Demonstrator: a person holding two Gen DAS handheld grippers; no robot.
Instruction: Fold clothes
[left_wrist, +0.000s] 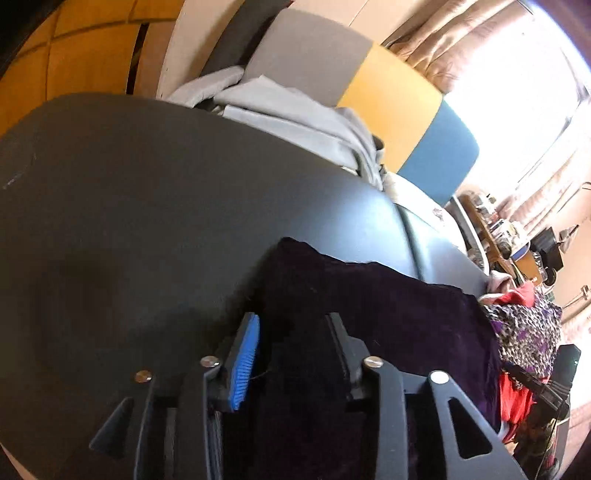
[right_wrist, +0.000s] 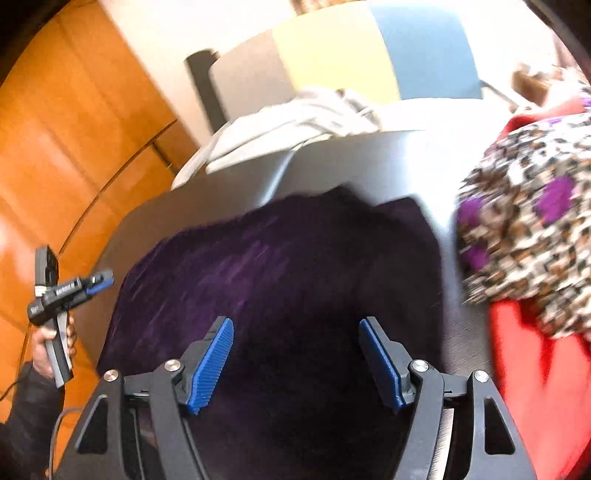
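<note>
Right gripper (right_wrist: 297, 325): jaws wide apart above the dark purple garment (right_wrist: 280, 266), gripping nothing. Left gripper (left_wrist: 295, 321): jaws partly open, the garment's edge between them, unpinched.

Left gripper (left_wrist: 291, 325), own wrist view: angled downward, blue-padded fingers (left_wrist: 245, 360) parted, dark cloth lying in the gap, pads not seen pressing it. Right gripper (right_wrist: 297, 332): angled downward, jaws spread wide, pads free of contact. Right wrist view also shows the left gripper from the side, gripped by the person's hand (right_wrist: 51, 341) at its handle, dark sleeve below.
</note>
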